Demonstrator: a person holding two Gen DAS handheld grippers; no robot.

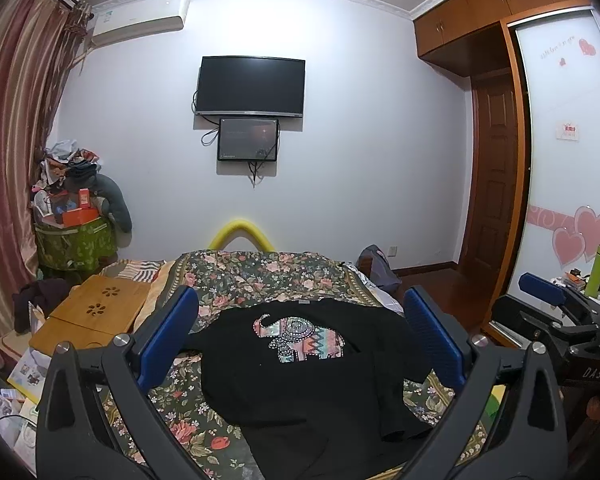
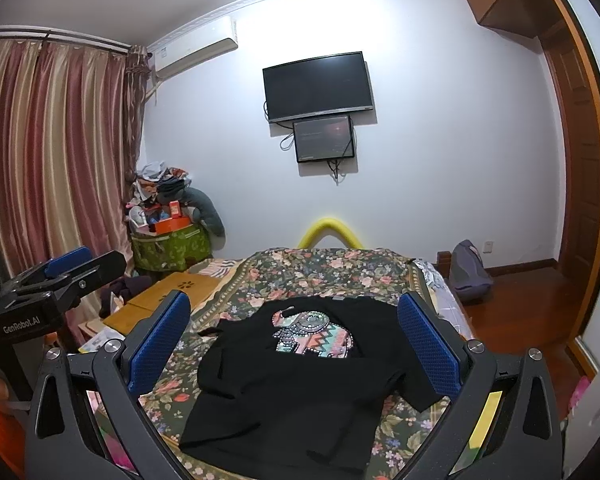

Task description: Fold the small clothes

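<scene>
1. Nothing of the folding looks done yet, as I judge it: the floral bedspread [image 1: 260, 276] carries one garment, spread out and not yet doubled over anywhere that I can make out.
2. That garment is the black T-shirt [image 1: 300, 384], lying face up on the near part of the bed, collar toward the far wall, its elephant print [image 1: 300, 338] fully showing. Some wrinkles sit along the hem and near the sleeves.
3. Both sleeves remain to be brought in, then the body folded, so I reckon the whole job is still ahead.
4. My left gripper [image 1: 300, 348] hangs above the shirt, fingers spread wide, pinching nothing.
5. My right gripper [image 2: 294, 350] is likewise spread and empty, clear of the cloth.
</scene>
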